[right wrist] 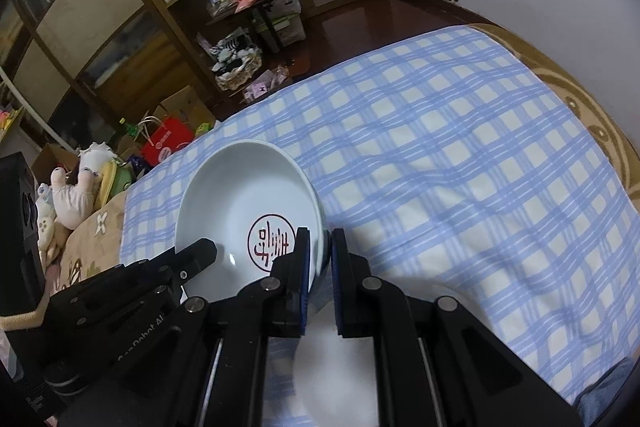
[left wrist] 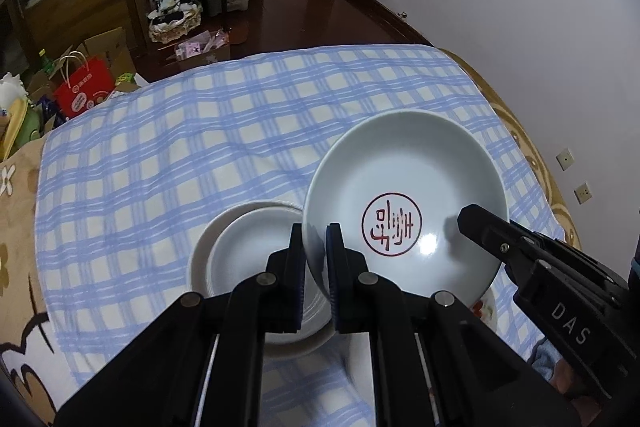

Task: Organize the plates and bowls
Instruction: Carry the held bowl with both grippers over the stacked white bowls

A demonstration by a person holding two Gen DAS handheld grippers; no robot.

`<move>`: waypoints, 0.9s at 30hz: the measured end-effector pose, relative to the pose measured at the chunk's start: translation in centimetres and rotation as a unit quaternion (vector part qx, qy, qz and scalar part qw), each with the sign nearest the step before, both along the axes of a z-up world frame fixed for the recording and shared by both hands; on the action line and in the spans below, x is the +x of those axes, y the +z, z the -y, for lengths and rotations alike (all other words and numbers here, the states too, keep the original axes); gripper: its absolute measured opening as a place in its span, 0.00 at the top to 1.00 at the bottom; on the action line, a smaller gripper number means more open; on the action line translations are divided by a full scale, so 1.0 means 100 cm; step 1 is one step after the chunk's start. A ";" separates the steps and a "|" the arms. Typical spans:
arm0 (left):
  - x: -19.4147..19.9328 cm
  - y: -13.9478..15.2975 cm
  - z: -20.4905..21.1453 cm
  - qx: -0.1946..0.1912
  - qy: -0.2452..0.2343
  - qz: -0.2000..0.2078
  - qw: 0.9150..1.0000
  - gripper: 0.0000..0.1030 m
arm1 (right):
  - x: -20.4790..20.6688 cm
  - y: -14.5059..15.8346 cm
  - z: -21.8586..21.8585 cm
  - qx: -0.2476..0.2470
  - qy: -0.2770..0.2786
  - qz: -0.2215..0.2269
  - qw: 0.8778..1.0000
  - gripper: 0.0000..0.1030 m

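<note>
Left wrist view first: the left gripper (left wrist: 316, 247) is clamped tight on the near-left rim of a pale shallow bowl (left wrist: 404, 195), one finger outside the wall, the other inside. A red circular seal mark (left wrist: 391, 223) sits in the bowl's well. And from the right edge of this view comes the right gripper (left wrist: 476, 223), its black tip lying over the bowl's opposite rim, so both tools have the same bowl, held tilted above the blue-and-white checked cloth (left wrist: 200, 131). Just beside it, toward the near edge of the cloth, a smaller white dish (left wrist: 248, 251) lies nested in a wider white plate (left wrist: 196, 263); the gripper's arms hide their near side. Under the bowl's right edge a sliver of a patterned plate (left wrist: 486, 311) peeks out.

Over to the right wrist view: the right gripper (right wrist: 320, 251) pinches the bowl (right wrist: 240, 187) at its right rim, jaws closed on the wall. The left gripper (right wrist: 200, 249) reaches in from the left onto the far side of the rim. The seal mark (right wrist: 272, 241) shows again, partly hidden behind the finger. Below the fingers, something white and blurred lies on the checked cloth (right wrist: 460, 147); I cannot tell what it is. The cloth's far and right stretches are bare, over a tan patterned blanket (right wrist: 576, 95).
</note>
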State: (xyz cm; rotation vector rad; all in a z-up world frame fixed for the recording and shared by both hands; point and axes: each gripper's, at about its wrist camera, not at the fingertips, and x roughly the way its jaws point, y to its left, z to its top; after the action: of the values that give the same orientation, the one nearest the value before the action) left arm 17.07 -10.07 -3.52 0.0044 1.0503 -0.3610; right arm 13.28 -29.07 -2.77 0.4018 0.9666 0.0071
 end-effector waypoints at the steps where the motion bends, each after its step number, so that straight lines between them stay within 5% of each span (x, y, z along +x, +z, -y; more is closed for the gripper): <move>1: -0.003 0.000 -0.003 0.000 0.001 0.002 1.000 0.90 | -0.002 0.001 -0.003 -0.001 0.002 0.001 1.000 0.90; 27: -0.016 -0.047 -0.074 -0.047 0.036 -0.013 0.998 0.90 | -0.006 -0.042 -0.065 -0.006 0.016 -0.010 1.000 0.90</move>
State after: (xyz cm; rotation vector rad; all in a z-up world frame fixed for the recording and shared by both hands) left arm 15.45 -2.71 -8.20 -0.1228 1.0545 -0.3452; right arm 12.71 -22.55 -6.99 0.3756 0.9926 0.0271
